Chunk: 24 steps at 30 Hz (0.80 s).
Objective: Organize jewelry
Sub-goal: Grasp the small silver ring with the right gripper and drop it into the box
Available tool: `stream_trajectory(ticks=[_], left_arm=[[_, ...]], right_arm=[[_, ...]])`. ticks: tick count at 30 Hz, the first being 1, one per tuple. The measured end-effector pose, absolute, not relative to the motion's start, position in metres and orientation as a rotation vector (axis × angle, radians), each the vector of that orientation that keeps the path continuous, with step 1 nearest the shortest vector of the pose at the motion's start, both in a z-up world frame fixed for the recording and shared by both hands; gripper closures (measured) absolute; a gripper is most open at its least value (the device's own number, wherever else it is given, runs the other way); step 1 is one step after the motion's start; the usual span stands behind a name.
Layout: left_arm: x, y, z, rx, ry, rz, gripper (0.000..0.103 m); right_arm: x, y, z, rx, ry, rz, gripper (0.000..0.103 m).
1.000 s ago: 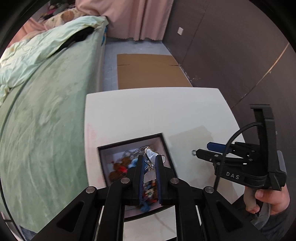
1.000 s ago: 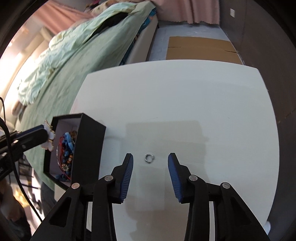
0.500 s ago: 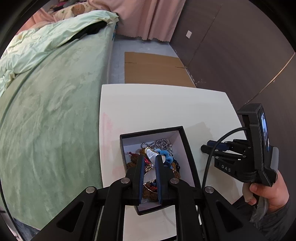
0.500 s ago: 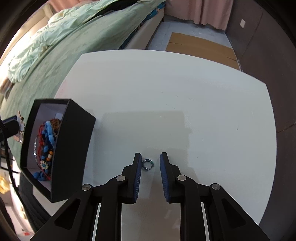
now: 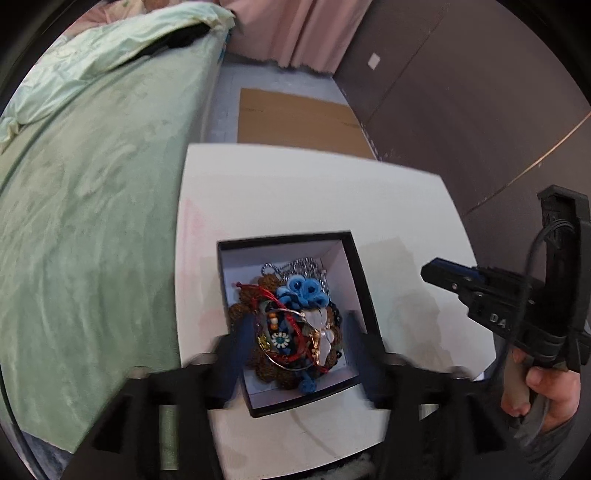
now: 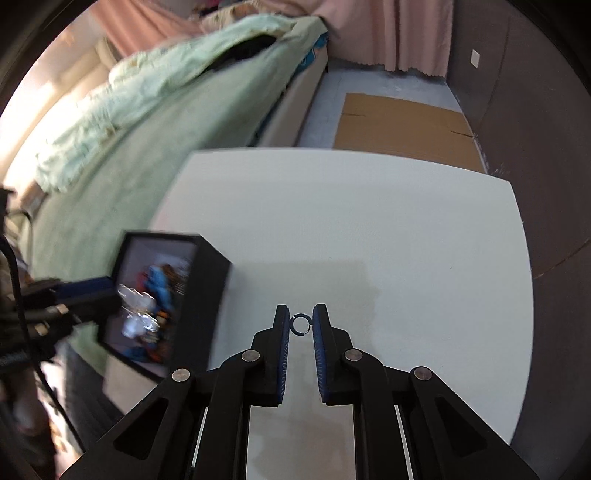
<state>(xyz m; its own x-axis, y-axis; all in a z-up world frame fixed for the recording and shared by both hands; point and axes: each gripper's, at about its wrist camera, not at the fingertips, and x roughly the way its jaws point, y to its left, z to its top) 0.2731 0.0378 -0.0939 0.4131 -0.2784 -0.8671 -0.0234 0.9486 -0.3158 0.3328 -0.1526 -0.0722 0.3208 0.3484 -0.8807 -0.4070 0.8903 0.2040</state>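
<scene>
Your right tongs (image 6: 300,328) sit low over the white desk (image 6: 406,240) with a small ring (image 6: 300,324) lying between the two blue pads (image 6: 283,343); the pads stand close on either side of it, but contact cannot be confirmed and a narrow gap shows on each side. Your left tongs (image 5: 293,332) are spread wide and blurred, positioned over the open black box (image 5: 356,258), which stands at the desk's left edge next to the green bed (image 5: 92,221). The box holds a tangled heap of jewelry (image 5: 291,321): blue fabric flowers, red cord, brown beads, a silver chain and a pale shiny pendant on top. Nothing is held between the left pads. From the left wrist view, your right hand (image 5: 543,387) grips the handle of the right tool to the right of the box. A flattened sheet of cardboard (image 6: 399,122) lies on the floor beyond the desk, below a pink curtain (image 6: 388,33).
</scene>
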Motion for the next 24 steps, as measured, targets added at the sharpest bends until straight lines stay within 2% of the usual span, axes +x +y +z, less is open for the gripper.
stream_trajectory(ticks=[7,17,24], left_arm=[[0.257,0.052,-0.078,-0.31,1.092,-0.132,0.037],[0.238,0.074,-0.07,-0.335,1.077,-0.11,0.037],[0.229,0.088,-0.067,-0.357,1.036,-0.098,0.033]], right_arm=[[0.323,-0.14,-0.058,0.078,1.121,0.606,0.089],[0.313,-0.091,-0.053,0.083,1.122,0.682,0.089],[0.31,-0.08,-0.051,0.102,1.133,0.668,0.088]])
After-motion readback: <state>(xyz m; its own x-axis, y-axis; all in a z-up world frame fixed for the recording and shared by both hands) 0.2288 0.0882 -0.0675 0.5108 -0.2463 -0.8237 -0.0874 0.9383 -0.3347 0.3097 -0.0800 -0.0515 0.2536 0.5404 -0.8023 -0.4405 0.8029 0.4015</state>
